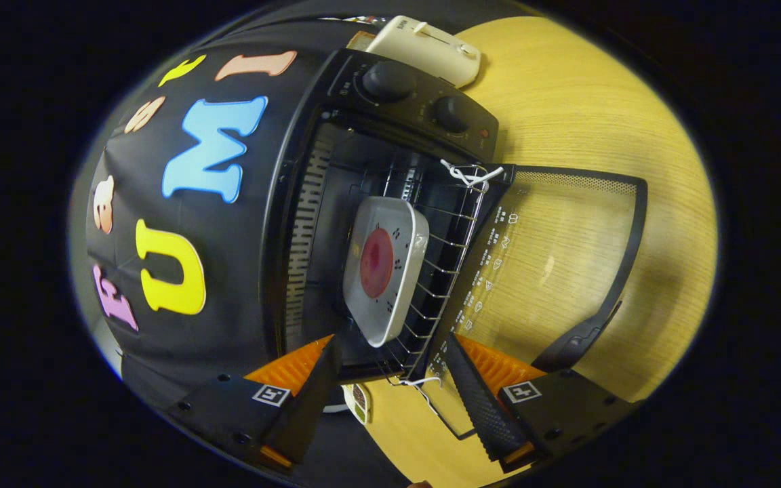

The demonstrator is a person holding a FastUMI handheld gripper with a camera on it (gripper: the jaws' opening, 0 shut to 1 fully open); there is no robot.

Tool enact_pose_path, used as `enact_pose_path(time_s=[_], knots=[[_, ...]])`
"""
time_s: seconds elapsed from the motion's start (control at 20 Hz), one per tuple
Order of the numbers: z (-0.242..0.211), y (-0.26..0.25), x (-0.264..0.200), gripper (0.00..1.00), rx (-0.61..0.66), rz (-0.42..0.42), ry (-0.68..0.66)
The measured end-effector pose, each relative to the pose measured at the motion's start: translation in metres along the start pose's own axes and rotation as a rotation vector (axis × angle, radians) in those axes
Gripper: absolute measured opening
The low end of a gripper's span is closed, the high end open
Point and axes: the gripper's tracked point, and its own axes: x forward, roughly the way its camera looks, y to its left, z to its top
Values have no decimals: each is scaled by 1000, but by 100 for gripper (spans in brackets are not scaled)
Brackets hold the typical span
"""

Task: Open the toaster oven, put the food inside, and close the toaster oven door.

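The black toaster oven stands open, its glass door folded down flat over the wooden table. Inside, on the wire rack, rests a white square dish with a round red piece of food in its middle. My gripper is open and holds nothing. Its fingers straddle the near end of the rack and the door's hinge edge, a short way back from the dish. The door's handle lies beyond the right finger.
Two black knobs sit on the oven's control panel at its far end. A cream pop-up toaster stands just past the oven. A small patterned white item peeks out by the oven's near end. Wooden table stretches around the door.
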Motion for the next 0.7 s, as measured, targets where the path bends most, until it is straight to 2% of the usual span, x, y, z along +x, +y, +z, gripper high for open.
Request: enact_pose_path(time_s=[0.25,0.7], knots=[[-14,-7,-35,97,-286,8,30],[-21,-42,-81,98,-733,-48,33]])
